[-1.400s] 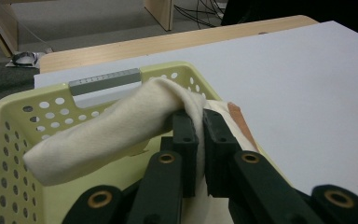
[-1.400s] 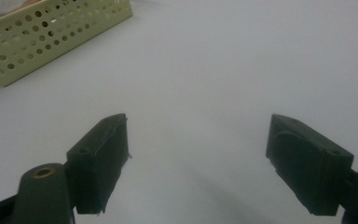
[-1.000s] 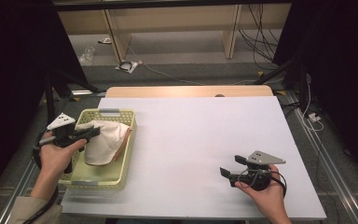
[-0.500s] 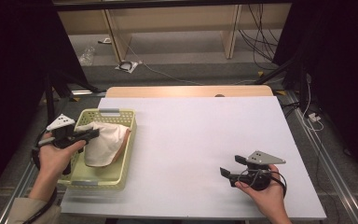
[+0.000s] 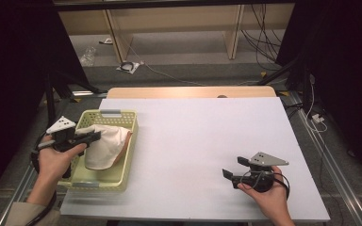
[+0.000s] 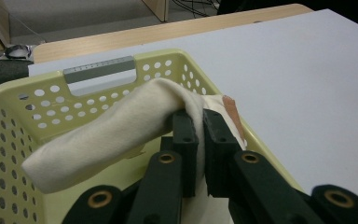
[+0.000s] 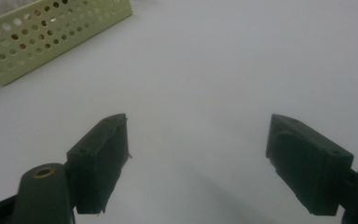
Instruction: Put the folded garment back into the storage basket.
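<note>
cream cloth (image 5: 106,143) bunched in basket (image 5: 122,117)

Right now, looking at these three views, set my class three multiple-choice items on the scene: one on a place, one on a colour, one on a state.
1. Where does the cream cloth lie?
A. In the basket at the table's left
B. On the bare white table beside the right gripper
C. On the floor beyond the table

2. What colour is the basket?
A. Blue
B. Pale yellow-green
C. Red

3. How do the right gripper's jaws stand?
A. Shut on the cloth
B. Shut on the basket rim
C. Open, with nothing between them

Answers:
1 A, since the high view shows the cloth draped inside the perforated basket, pinched by the left gripper.
2 B, as its walls look pale yellow-green in the high and left gripper views.
3 C, because the right gripper view shows a wide gap over the white table.
</note>
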The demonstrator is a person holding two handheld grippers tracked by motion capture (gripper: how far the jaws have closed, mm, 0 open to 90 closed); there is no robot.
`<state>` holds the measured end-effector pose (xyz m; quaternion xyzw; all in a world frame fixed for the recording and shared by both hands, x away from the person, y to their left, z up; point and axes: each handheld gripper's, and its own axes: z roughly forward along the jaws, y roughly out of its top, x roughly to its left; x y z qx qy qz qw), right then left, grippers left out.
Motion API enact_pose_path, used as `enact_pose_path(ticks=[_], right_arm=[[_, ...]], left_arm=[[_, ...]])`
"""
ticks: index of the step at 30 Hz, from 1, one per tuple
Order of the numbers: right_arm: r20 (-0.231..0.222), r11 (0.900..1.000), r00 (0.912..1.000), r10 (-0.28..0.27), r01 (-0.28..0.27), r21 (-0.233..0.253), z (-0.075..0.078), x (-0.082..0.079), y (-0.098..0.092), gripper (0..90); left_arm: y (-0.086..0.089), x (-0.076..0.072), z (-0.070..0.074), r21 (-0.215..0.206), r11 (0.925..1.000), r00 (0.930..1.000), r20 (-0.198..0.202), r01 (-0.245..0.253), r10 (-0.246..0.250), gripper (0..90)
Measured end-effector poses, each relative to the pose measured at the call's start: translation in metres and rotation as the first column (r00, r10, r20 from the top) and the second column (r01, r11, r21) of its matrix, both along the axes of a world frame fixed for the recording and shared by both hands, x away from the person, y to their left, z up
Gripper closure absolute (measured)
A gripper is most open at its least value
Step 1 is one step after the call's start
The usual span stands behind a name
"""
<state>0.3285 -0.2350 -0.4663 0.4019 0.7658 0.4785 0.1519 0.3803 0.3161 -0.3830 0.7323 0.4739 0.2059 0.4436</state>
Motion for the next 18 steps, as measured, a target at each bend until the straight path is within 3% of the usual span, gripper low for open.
enact_pose_path(ticks=[9,18], right_arm=[[0.000,1.000,1.0000,0.001,-0.001,-0.004,0.000,0.000,0.000,21.8],[-0.004,1.000,1.0000,-0.001,0.001,-0.007,0.000,0.000,0.001,21.8]], left_arm=[[0.002,0.001,-0.003,0.003,1.0000,0.9996,-0.028,-0.009,0.009,84.3],[0.008,0.017,-0.021,0.013,0.9998,0.9931,-0.116,-0.017,0.019,84.1]])
